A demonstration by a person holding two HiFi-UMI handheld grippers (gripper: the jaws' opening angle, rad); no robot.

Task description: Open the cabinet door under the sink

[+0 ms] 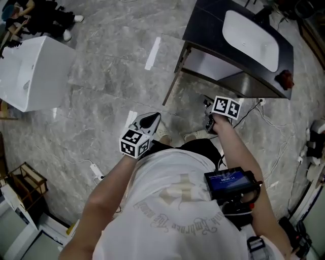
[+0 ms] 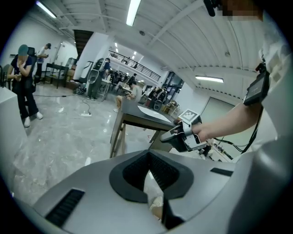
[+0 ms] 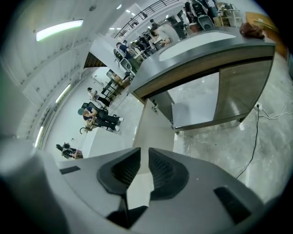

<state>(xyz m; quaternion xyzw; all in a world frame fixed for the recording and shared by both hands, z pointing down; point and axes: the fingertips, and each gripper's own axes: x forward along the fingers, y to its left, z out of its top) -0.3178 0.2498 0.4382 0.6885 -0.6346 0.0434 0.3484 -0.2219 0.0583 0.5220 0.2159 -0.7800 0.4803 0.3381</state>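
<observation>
The dark-topped sink cabinet (image 1: pixel 203 25) with a white basin (image 1: pixel 251 38) stands at the upper right of the head view. Its left door (image 1: pixel 175 76) is swung out. In the right gripper view this pale door (image 3: pixel 153 128) stands open beside the white interior, and the wood-fronted right door (image 3: pixel 240 87) is closed. My right gripper (image 1: pixel 208 112) hovers before the cabinet's front, apart from it. Its jaws (image 3: pixel 144 153) show a narrow gap with nothing between them. My left gripper (image 1: pixel 151 120) is held lower left, jaws (image 2: pixel 149 160) shut and empty.
A white box (image 1: pixel 33 73) stands on the marble floor at the left. Cables (image 1: pixel 269 122) trail beside the cabinet, and a power strip (image 1: pixel 96 172) lies near my feet. A wooden crate (image 1: pixel 25 183) sits at the lower left. A person (image 1: pixel 45 15) stands far off.
</observation>
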